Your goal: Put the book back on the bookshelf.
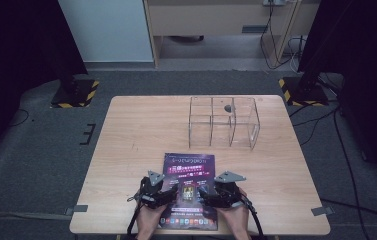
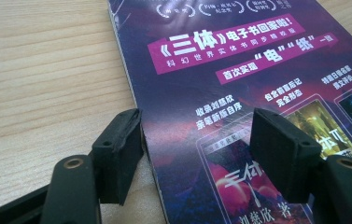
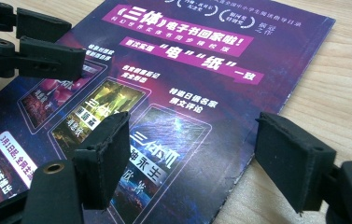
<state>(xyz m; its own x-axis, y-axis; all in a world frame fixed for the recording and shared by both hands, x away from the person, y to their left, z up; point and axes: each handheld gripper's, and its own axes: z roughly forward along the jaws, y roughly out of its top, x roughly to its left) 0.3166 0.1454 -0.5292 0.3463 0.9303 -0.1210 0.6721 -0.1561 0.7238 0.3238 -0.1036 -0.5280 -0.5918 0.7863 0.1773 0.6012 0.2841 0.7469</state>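
1. Purple and glossy, lay flat: a magazine at the near edge of the wooden table, with pink banners and white print on the cover.
2. Was straddled at its left edge by the left gripper: one jaw on the bare wood just beside the edge, the other over the cover.
3. Stood released, jaws apart, pressing on nothing; no lifting of the page seen.
4. Was straddled at its right edge by the right gripper in the same manner: one jaw over the cover, the other outside, above the wood.
5. Stood released as well, jaws wide, nothing pinched between them.
6. Were held from below by a hand on the left and a hand on the right, coming in over the near table edge.
7. Stood well apart, farther back on the table: a clear plastic organizer with several compartments.
8. Lay around the table: grey carpet.
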